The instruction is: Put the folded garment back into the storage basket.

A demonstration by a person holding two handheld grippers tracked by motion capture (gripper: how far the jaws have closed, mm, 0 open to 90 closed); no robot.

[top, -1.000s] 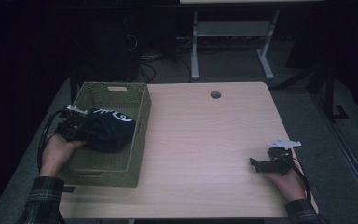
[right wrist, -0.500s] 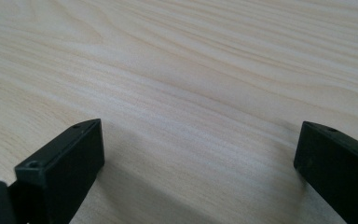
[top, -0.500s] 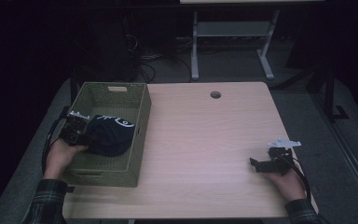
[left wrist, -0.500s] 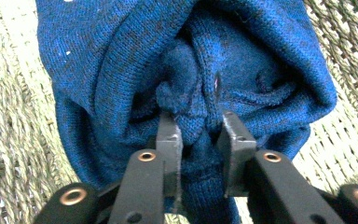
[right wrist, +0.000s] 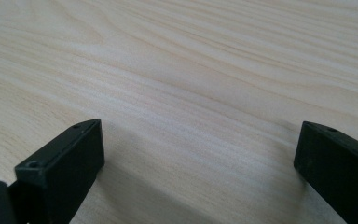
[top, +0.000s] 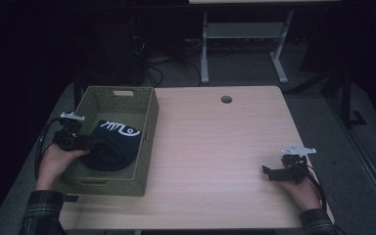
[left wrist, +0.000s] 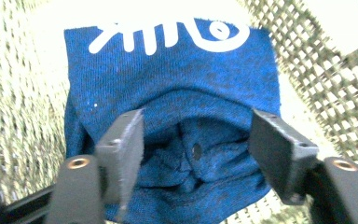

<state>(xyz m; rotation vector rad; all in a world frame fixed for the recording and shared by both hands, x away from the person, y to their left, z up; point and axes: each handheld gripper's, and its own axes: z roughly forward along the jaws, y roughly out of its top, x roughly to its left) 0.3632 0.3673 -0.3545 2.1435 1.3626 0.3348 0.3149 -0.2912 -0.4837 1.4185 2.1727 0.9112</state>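
Observation:
A dark blue cloth (top: 113, 146) with a white print lies bunched inside the green woven basket (top: 148, 128) at the table's left. My left gripper (top: 91, 145) reaches into the basket from its left side. In the left gripper view, the gripper (left wrist: 196, 140) has just been opening its jaws; they stand apart on either side of a fold of the cloth (left wrist: 172, 79) without pressing it. My right gripper (top: 270, 172) rests low at the table's front right. In the right gripper view, this gripper (right wrist: 198, 154) is open over bare wood, with nothing between the jaws.
The light wooden table (top: 215, 147) has a round cable hole (top: 226, 99) near its far edge. A metal stand (top: 240, 44) and cables are on the dark floor beyond the table.
The left gripper's jaws have opened and released the cloth, which now sits lower in the basket. The left hand has drawn back a little. The right gripper has stayed in place.

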